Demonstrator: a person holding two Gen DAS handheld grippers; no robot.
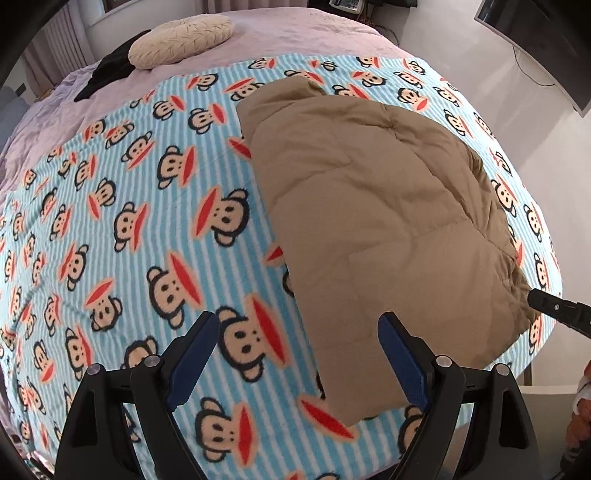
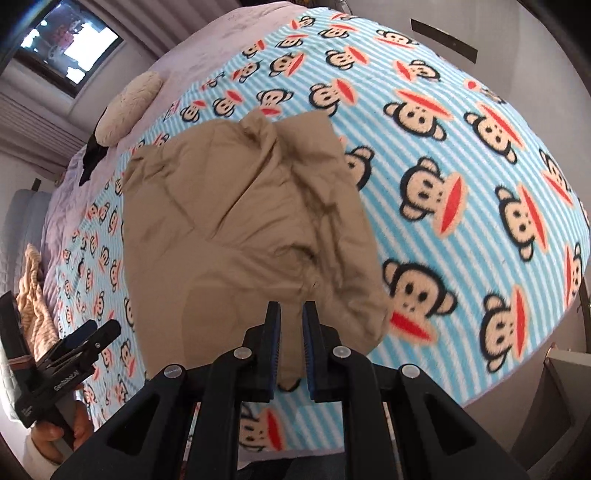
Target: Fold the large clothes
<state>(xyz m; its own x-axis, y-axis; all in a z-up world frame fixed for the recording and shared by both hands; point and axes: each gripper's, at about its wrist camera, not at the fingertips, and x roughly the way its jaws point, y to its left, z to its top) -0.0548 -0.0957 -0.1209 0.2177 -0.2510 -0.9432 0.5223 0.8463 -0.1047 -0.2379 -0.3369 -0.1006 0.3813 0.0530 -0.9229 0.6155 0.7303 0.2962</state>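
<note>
A tan padded garment (image 1: pixel 369 221) lies folded on a blue striped monkey-print blanket (image 1: pixel 129 221) on the bed. My left gripper (image 1: pixel 297 325) is open and empty above the garment's near left edge. In the right wrist view the garment (image 2: pixel 229 229) fills the middle. My right gripper (image 2: pixel 291 314) is nearly shut, its fingers pinching the garment's near edge. The right gripper's tip shows at the garment's right corner in the left wrist view (image 1: pixel 554 306). The left gripper shows open at the lower left of the right wrist view (image 2: pixel 88 332).
A cream round pillow (image 1: pixel 181 42) and a black cloth (image 1: pixel 107 74) lie at the bed's far end on a lilac sheet (image 1: pixel 295 33). A striped beige cloth (image 2: pixel 33 295) lies at the bed's side. A wall screen (image 1: pixel 546 44) hangs at the right.
</note>
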